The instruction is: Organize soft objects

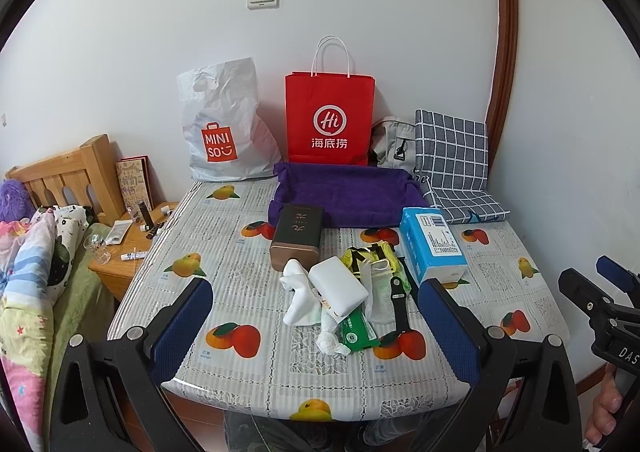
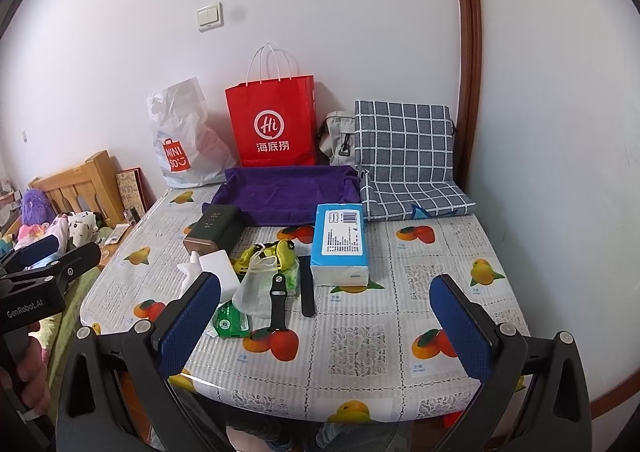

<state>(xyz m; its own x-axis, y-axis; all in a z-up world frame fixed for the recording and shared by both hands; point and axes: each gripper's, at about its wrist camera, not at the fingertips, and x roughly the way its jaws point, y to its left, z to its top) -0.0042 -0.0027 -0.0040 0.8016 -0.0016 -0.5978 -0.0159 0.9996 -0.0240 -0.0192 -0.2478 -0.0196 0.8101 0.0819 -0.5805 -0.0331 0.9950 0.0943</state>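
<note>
A pile of small things lies mid-table: a white sock (image 1: pixel 298 298), a white sponge block (image 1: pixel 338 288), a mesh pouch (image 2: pixel 252 290), a yellow-black cloth (image 1: pixel 370 256), a green wipes pack (image 1: pixel 356 334) and a black watch strap (image 1: pixel 400 302). A blue tissue pack (image 1: pixel 434 244) lies to their right. A purple cloth tray (image 1: pixel 348 196) sits behind. My left gripper (image 1: pixel 316 326) is open, held above the table's front edge before the pile. My right gripper (image 2: pixel 326 326) is open and empty, right of the pile.
A brown and dark tin box (image 1: pixel 298 236) stands by the tray. A Miniso plastic bag (image 1: pixel 224 128), a red paper bag (image 1: pixel 330 118), a grey pouch (image 1: pixel 394 144) and a checked cushion (image 1: pixel 452 160) line the wall. A bed (image 1: pixel 32 284) and nightstand (image 1: pixel 128 248) are left.
</note>
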